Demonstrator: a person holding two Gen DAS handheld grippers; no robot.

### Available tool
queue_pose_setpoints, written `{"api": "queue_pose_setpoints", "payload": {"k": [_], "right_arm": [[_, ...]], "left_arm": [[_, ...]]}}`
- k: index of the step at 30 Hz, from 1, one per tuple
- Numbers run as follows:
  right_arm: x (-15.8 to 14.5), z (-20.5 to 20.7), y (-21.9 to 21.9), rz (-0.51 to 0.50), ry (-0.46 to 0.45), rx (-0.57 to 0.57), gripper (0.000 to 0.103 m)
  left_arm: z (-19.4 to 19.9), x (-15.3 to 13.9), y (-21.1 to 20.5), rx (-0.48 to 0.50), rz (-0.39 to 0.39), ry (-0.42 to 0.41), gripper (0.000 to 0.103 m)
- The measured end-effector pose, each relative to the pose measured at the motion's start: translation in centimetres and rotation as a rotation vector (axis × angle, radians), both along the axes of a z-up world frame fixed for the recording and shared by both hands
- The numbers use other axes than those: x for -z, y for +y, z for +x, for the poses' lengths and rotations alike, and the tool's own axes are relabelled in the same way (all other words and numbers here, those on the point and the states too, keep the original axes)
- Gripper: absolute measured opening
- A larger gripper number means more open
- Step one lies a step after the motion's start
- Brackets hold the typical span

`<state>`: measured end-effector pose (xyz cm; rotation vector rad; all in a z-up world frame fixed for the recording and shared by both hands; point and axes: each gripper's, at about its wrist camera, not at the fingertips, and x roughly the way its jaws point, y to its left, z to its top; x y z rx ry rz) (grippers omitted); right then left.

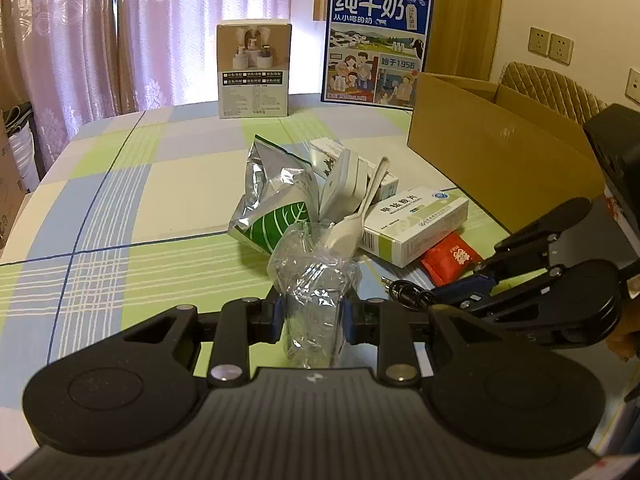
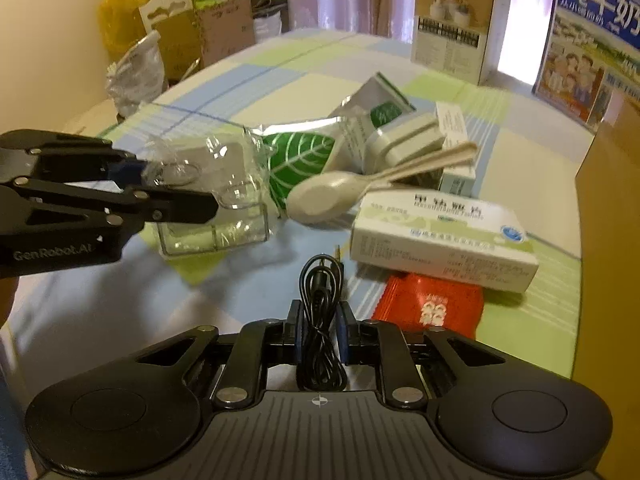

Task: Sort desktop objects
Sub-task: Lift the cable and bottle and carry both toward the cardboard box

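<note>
My left gripper point(image 1: 312, 316) is shut on a crumpled clear plastic package point(image 1: 312, 276), held just above the checked tablecloth point(image 1: 120, 208). From the right wrist view the same gripper point(image 2: 176, 188) pinches the clear package point(image 2: 224, 208) at the left. My right gripper point(image 2: 320, 320) is shut on a coiled black cable point(image 2: 320, 276), whose loops stick out ahead of the fingers. In the left wrist view that gripper point(image 1: 436, 296) comes in from the right with the cable point(image 1: 404, 292). A white spoon point(image 2: 320, 200) leans on the pile just beyond both grippers.
The pile holds a silver and green foil bag point(image 1: 272, 208), a white plug point(image 1: 344, 184), a white medicine box point(image 1: 416, 224) and a red packet point(image 1: 448, 260). An open cardboard box point(image 1: 500, 152) stands at the right. A milk carton case point(image 1: 376, 44) and a beige box point(image 1: 254, 68) stand at the back.
</note>
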<state>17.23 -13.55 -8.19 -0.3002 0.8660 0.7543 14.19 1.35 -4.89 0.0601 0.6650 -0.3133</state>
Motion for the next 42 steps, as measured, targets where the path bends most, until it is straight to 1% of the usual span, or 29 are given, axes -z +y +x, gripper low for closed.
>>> {"api": "queue_pose_setpoints", "payload": {"k": [6, 10, 12, 17, 21, 26, 33, 36, 39, 42], "right_arm": [[-1.4, -0.2, -0.8, 0.034, -0.024, 0.044, 0.013], [-3.4, -0.7, -1.6, 0.060, -0.050, 0.100, 0.013], [-4.7, -1.2, -1.9, 0.062, -0.071, 0.114, 0.013], [-8.3, -2.8, -2.9, 0.093, -0.112, 0.139, 0.013], [-11.4, -5.0, -3.8, 0.122, -0.156, 0.158, 0.013], [-14.1, -7.4, -5.3, 0.168, -0.170, 0.189, 0.013], [-16.0, -10.5, -9.0, 0.215, -0.163, 0.283, 0.013], [-16.5, -11.5, -10.8, 0.223, -0.165, 0.322, 0.013], [-16.8, -12.2, -12.1, 0.216, -0.181, 0.336, 0.013], [-17.1, -12.7, -13.8, 0.222, -0.182, 0.370, 0.013]], "left_arm": [[-0.3, -0.6, -0.3, -0.011, -0.011, -0.012, 0.023], [-0.5, -1.5, -0.6, -0.016, -0.020, -0.020, 0.023], [-0.6, -2.1, -0.9, -0.018, -0.005, -0.026, 0.023], [-1.7, -4.7, -1.1, -0.056, -0.023, -0.042, 0.023], [-3.3, -7.2, -1.6, -0.082, -0.036, -0.065, 0.023], [-5.7, -9.7, -2.7, -0.101, -0.049, -0.082, 0.023], [-9.1, -11.9, -4.8, -0.103, -0.065, -0.096, 0.023], [-10.3, -12.4, -5.8, -0.101, -0.075, -0.097, 0.023], [-11.2, -12.7, -6.9, -0.094, -0.082, -0.095, 0.023], [-11.9, -12.8, -8.2, -0.073, -0.081, -0.090, 0.023]]}}
